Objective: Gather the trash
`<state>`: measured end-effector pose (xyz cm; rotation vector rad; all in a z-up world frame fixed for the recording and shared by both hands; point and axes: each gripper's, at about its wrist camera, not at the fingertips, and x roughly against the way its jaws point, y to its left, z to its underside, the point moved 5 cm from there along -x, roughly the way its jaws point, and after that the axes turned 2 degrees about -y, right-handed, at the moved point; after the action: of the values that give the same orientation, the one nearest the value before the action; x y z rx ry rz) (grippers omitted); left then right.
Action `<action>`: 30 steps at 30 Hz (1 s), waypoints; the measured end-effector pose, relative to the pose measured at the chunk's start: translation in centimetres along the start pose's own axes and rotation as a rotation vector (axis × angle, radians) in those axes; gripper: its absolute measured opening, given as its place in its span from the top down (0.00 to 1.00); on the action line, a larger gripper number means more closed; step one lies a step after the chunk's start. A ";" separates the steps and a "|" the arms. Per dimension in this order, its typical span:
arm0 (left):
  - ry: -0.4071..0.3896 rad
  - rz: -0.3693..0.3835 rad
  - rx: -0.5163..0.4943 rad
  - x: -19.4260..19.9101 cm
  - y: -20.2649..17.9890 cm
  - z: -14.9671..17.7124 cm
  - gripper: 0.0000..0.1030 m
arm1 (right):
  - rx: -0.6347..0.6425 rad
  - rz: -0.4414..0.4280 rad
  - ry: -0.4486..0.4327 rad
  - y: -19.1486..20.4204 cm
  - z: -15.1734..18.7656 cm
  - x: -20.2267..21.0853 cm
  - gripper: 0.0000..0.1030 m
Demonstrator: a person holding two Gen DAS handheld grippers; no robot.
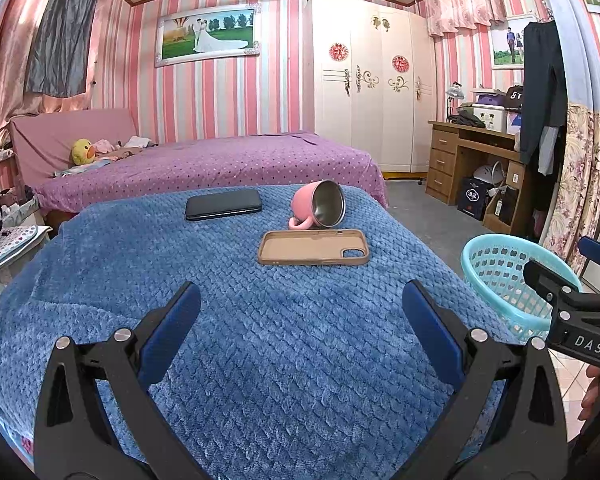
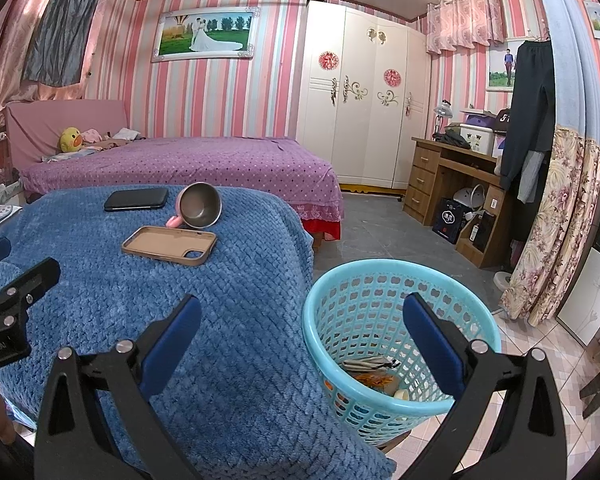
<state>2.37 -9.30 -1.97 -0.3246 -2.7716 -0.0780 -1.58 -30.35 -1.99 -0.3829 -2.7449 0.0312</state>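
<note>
A turquoise plastic basket (image 2: 400, 280) stands on the floor to the right of the blue-blanketed table (image 2: 204, 320); several pieces of trash (image 2: 374, 372) lie in its bottom. My right gripper (image 2: 302, 328) hangs open over the table's right edge and the basket's near rim, with nothing between its fingers. My left gripper (image 1: 300, 316) is open and empty above the blanket's near part. In the left wrist view the basket (image 1: 496, 264) shows at the right behind the right gripper's body. I see no loose trash on the blanket.
On the blanket lie a tan phone case (image 1: 314, 247), a tipped pink mug (image 1: 320, 204) and a black phone (image 1: 223, 204). A purple bed (image 1: 220, 164) is behind, with a white wardrobe (image 1: 372, 80) and wooden desk (image 1: 472, 160) at the right. Grey floor (image 2: 380, 236) lies beyond the basket.
</note>
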 end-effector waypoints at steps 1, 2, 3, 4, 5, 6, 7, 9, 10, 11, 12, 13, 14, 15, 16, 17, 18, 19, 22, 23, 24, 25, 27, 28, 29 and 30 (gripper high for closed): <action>-0.001 0.000 0.000 0.0 0.0 0.0 0.05 | 0.000 0.001 0.000 0.0 0.0 0.0 0.04; 0.000 0.000 0.001 0.0 0.0 0.0 0.05 | -0.001 0.000 0.000 0.0 0.0 0.0 0.04; 0.000 0.000 0.001 0.0 0.0 0.0 0.05 | -0.002 0.000 0.000 0.0 0.0 0.0 0.04; 0.001 0.000 0.001 0.0 0.0 0.0 0.05 | -0.002 0.000 0.000 -0.1 0.1 0.0 0.04; 0.001 0.000 0.001 0.0 0.0 0.0 0.05 | -0.002 0.000 0.000 -0.1 0.1 0.0 0.04; 0.001 0.000 0.000 0.0 0.0 0.0 0.05 | -0.001 0.001 0.000 -0.1 0.1 0.0 0.04; -0.001 -0.001 0.000 0.0 0.0 0.0 0.05 | 0.000 0.000 0.000 -0.1 0.1 0.0 0.04; -0.002 0.000 0.001 0.0 0.0 0.0 0.05 | -0.001 0.000 0.001 -0.1 0.1 0.0 0.04; -0.001 0.000 0.001 0.0 0.0 0.0 0.05 | -0.001 0.000 0.000 -0.1 0.1 0.0 0.04; 0.000 0.000 0.001 0.0 0.0 0.0 0.05 | -0.001 0.001 -0.001 -0.1 0.1 0.0 0.04; 0.000 0.000 0.001 0.0 0.0 0.0 0.05 | -0.001 0.001 0.000 -0.1 0.1 0.0 0.04; 0.000 0.000 0.000 0.0 0.0 0.0 0.05 | -0.002 0.002 0.000 -0.2 0.1 0.0 0.04; -0.001 0.000 0.000 0.0 0.0 0.0 0.05 | -0.002 0.003 0.001 -0.2 0.1 0.0 0.04; -0.001 0.000 0.000 0.0 0.0 0.0 0.05 | -0.002 0.003 0.000 -0.2 0.1 0.0 0.04; -0.001 -0.001 0.000 0.0 0.0 0.0 0.05 | -0.002 0.003 -0.001 -0.2 0.1 0.0 0.04; -0.001 0.000 0.001 0.0 0.0 0.0 0.05 | -0.002 0.003 -0.001 -0.2 0.1 0.0 0.04; 0.000 0.000 0.001 0.0 0.0 0.0 0.05 | -0.001 0.004 -0.002 -0.2 0.0 0.0 0.04; 0.000 0.000 0.001 0.0 0.0 0.0 0.05 | -0.001 0.004 -0.001 -0.2 0.1 0.0 0.04; -0.001 0.000 0.001 0.0 0.0 0.0 0.05 | -0.002 0.004 -0.002 -0.2 0.0 0.0 0.04; -0.002 0.000 0.001 0.0 0.0 0.0 0.05 | -0.002 0.004 -0.002 -0.2 0.0 0.0 0.04; -0.002 0.000 0.000 0.0 0.0 0.0 0.05 | -0.002 0.005 -0.003 -0.2 0.0 0.0 0.04; -0.002 -0.001 0.000 0.0 0.0 0.0 0.05 | -0.002 0.005 -0.002 -0.2 0.1 0.0 0.04; -0.002 -0.001 0.000 0.0 0.0 0.1 0.05 | -0.002 0.004 -0.001 -0.2 0.0 0.0 0.04; -0.001 0.000 0.001 0.0 0.0 0.1 0.05 | -0.001 0.004 -0.002 -0.2 0.0 0.0 0.04; -0.002 -0.001 0.001 -0.1 0.0 0.1 0.05 | -0.001 0.005 -0.003 -0.2 0.0 0.0 0.04; -0.002 -0.002 -0.001 0.0 0.0 0.1 0.05 | -0.002 0.005 -0.002 -0.2 0.0 0.0 0.04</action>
<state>2.37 -9.32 -2.04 -0.3222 -2.7743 -0.0789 -1.65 -30.53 -1.99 -0.3899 -2.7463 0.0305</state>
